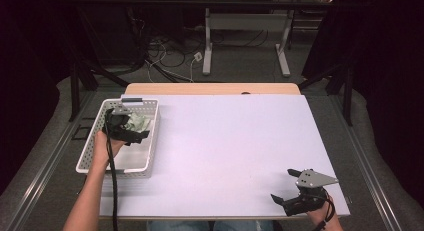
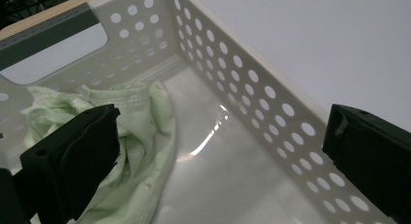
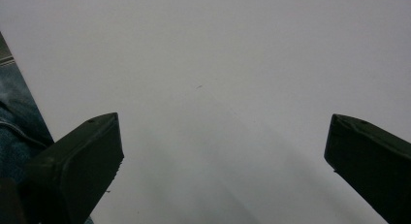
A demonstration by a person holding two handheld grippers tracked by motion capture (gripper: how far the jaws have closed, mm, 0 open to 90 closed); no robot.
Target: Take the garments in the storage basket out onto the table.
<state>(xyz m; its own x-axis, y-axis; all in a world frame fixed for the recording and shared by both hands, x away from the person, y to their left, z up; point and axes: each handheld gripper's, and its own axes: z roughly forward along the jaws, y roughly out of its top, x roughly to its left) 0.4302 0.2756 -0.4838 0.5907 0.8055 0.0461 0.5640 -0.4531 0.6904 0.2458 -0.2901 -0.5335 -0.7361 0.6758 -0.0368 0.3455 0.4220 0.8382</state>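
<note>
A pale green crumpled cloth (image 1: 138, 123) (image 2: 140, 136) lies in the far part of a white perforated basket (image 1: 153, 136) (image 2: 252, 88) at the table's left. My left gripper (image 1: 137, 138) (image 2: 223, 117) is inside the basket, just above the cloth and the bare basket floor. Its jaws stand wide apart with nothing between them. My right gripper (image 1: 281, 184) (image 3: 224, 120) hovers open near the table's front right corner over bare white surface, holding nothing.
The white tabletop (image 1: 225, 141) stretches between the basket and the right gripper. A wooden edge (image 1: 210, 88) runs along the far side. Beyond it are floor cables and the legs of another table (image 1: 207, 46). Blue jeans (image 3: 14, 132) show at the front edge.
</note>
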